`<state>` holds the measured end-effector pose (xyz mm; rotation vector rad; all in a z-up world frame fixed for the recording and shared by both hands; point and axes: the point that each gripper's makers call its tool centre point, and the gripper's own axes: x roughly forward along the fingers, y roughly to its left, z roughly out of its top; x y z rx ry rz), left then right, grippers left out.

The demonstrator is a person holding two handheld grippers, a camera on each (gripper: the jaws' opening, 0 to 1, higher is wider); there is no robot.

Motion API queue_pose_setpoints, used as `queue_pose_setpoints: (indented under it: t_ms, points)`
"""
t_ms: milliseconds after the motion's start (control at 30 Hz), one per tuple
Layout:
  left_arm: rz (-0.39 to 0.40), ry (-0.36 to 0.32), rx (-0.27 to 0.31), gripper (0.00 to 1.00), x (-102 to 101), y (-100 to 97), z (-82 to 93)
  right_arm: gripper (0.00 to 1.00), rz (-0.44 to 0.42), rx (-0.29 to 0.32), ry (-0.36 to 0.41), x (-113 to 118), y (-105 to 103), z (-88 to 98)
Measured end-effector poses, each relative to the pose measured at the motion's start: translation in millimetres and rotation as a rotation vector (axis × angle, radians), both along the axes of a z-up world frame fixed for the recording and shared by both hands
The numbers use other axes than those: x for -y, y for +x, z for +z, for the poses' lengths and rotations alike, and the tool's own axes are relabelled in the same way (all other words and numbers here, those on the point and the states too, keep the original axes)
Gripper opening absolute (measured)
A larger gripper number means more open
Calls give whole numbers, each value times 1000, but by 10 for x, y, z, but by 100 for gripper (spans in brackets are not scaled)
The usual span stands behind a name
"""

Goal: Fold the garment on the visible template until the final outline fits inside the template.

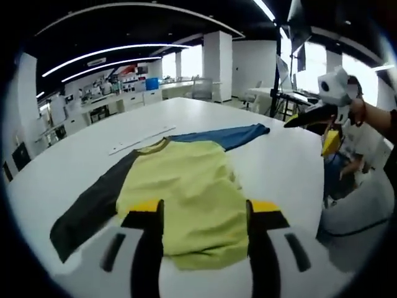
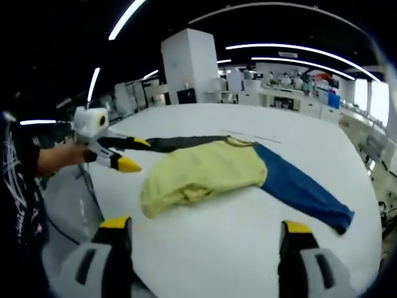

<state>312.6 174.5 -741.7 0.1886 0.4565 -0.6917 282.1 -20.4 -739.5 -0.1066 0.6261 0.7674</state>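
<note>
**Shirt flat on the table, both tongs clear of it**

The yellow cloth shirt with one blue and one dark grey sleeve (image 1: 186, 198) (image 2: 211, 171) lies spread on the white table (image 1: 279, 167) (image 2: 248, 242). The left gripper (image 1: 205, 214) (image 2: 121, 155) hovers near its hem, jaws apart, holding nothing. The right gripper (image 2: 205, 233) (image 1: 307, 118) hangs well apart, jaws wide.

A white table (image 1: 291, 167) bears a yellow garment (image 1: 186, 198) with one black and one blue sleeve.

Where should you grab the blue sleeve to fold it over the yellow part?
Probably at its cuff end: the blue sleeve lies flat and stretched away from the yellow body, so its tip is free. Come from the open table beyond the cuff, jaws low.
</note>
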Motion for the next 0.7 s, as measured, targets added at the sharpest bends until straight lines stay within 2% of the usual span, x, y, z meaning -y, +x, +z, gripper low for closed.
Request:
queue_pose_setpoints:
  t_ms: [167,267,433,567,700]
  points:
    - [-52,-33,-19,44,322,-38,-24,100,29,15,-14,-51,-80,1]
    - [-82,-27,-19,41,493,-58,-49,100,37,18,-20,-64,-103,-6]
    - [-118,-9,-21,39,679,-84,-158,100,50,36,-20,-118,-140,14]
    - [-146,21,-40,37,802,-111,-305,100,58,28,-23,-149,-165,-7]
    - [-172,6,-67,35,931,-99,-385,100,57,21,-33,-145,-169,-45]
